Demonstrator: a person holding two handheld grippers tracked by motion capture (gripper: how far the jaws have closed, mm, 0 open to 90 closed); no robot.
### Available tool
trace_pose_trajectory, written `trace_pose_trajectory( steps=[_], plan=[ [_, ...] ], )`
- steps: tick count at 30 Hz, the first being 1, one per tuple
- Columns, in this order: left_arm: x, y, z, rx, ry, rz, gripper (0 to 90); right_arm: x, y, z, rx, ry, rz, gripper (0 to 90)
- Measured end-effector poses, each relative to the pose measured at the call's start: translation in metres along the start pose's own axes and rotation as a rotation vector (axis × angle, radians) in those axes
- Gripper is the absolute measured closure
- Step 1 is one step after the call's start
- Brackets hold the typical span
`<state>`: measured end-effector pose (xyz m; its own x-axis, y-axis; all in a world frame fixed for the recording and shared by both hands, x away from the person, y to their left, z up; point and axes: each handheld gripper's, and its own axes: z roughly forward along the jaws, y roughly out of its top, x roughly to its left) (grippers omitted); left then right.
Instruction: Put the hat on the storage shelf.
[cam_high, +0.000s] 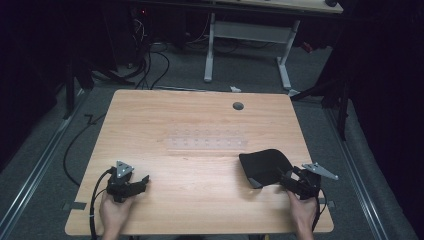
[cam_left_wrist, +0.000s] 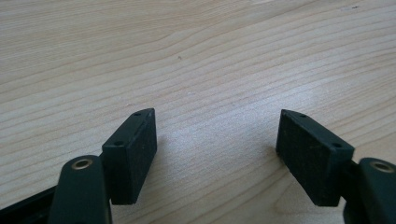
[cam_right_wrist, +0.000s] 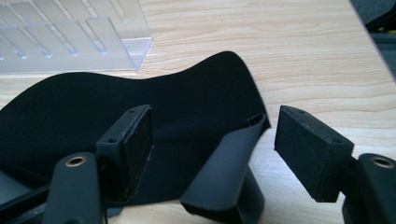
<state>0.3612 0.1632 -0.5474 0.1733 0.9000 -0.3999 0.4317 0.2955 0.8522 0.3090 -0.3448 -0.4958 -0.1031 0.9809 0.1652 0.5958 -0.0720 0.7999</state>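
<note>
A black flexible sheet lies on the wooden table at the front right, its near edge curled up off the wood. In the right gripper view that raised, folded edge of the sheet stands between the two jaws, which are apart and not touching it. My right gripper is open at the sheet's near right corner. My left gripper rests at the front left, open, with bare wood between its pads.
A clear plastic rack with slots lies flat at the table's middle, just beyond the sheet. A round cable hole sits near the far edge. Beyond the table are a white desk frame and floor cables.
</note>
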Motion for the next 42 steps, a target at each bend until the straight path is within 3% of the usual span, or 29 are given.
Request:
trace_pose_trajectory(
  steps=[5, 8, 12, 16, 19, 22, 34, 42],
  plan=[
    [0.000, 0.000, 0.000, -0.001, -0.001, -0.001, 30.5, 0.000, -0.002, 0.015, 0.022, 0.008, -0.003, 28.9],
    [0.000, 0.000, 0.000, -0.001, -0.001, -0.002, 30.4, -0.005, -0.003, 0.024, 0.033, 0.020, 0.025, 31.0],
    [0.000, 0.000, 0.000, 0.000, -0.001, -0.003, 29.8, -0.006, -0.003, 0.029, 0.031, 0.053, 0.049, 36.0],
    [-0.001, 0.000, 0.001, 0.007, -0.005, 0.006, 27.0, -0.010, -0.009, 0.040, 0.066, 0.094, 0.034, 40.3],
    [-0.001, -0.001, 0.001, 0.009, -0.006, 0.008, 26.5, -0.011, -0.012, 0.039, 0.067, 0.109, 0.042, 44.8],
    [-0.001, -0.001, 0.001, 0.008, -0.004, 0.007, 26.4, -0.009, -0.013, 0.038, 0.063, 0.124, -0.002, 53.6],
    [-0.001, 0.000, 0.001, 0.006, 0.000, 0.001, 26.7, -0.015, -0.017, 0.030, 0.025, 0.244, 0.002, 78.1],
    [-0.001, 0.000, 0.001, 0.005, 0.003, 0.001, 26.5, -0.018, -0.016, 0.026, 0.018, 0.303, 0.028, 84.3]
  ],
)
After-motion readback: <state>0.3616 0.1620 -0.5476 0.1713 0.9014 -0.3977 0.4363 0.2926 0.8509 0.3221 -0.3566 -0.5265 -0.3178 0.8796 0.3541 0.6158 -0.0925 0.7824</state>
